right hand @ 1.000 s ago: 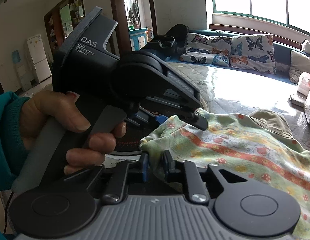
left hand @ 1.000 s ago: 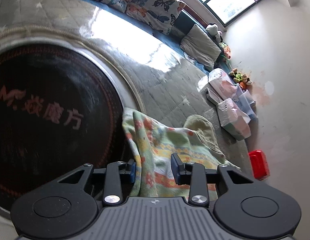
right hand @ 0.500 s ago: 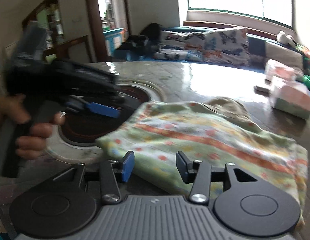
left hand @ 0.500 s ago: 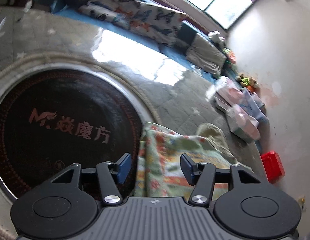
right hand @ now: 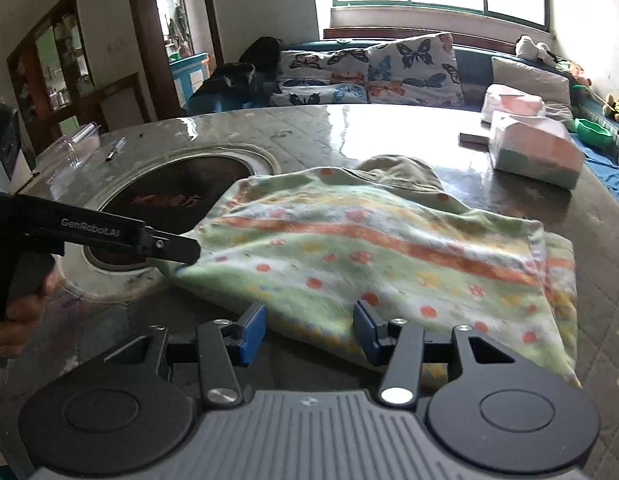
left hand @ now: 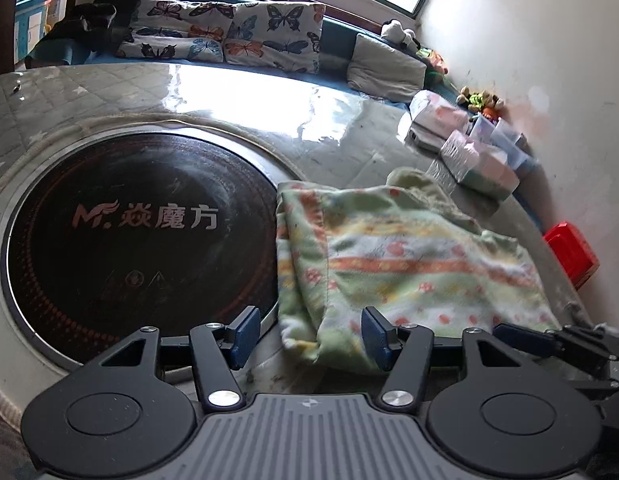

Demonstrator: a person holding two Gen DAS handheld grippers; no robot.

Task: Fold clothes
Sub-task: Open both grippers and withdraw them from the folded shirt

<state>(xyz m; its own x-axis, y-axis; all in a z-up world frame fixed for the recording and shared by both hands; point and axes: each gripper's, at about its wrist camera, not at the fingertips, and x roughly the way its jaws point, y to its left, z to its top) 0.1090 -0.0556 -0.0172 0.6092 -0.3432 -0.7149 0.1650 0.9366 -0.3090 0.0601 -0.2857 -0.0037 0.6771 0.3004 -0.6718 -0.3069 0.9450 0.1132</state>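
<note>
A folded green cloth (left hand: 409,264) with orange stripes and flower prints lies flat on the grey table (left hand: 237,96), its left edge overlapping the black cooktop. An olive piece (right hand: 401,168) sticks out from under its far side. My left gripper (left hand: 309,334) is open, and the cloth's near left corner lies just beyond its blue pads (left hand: 245,330), untouched. My right gripper (right hand: 309,332) is open too, with the cloth's near edge (right hand: 309,320) just ahead of its fingers. In the right wrist view the left gripper (right hand: 181,249) reaches in from the left to the cloth's corner.
A round black cooktop (left hand: 129,224) with a metal rim is set into the table on the left. Wrapped tissue packs (right hand: 533,148) stand at the far right, with a red box (left hand: 571,254) beyond the edge. A clear container (right hand: 73,148) and a pen (right hand: 115,150) lie far left. Butterfly cushions (right hand: 369,72) line the sofa behind.
Both grippers held the cloth's near edge a second ago, the right one shut on it. They have opened and drawn back, leaving the cloth lying flat on the table.
</note>
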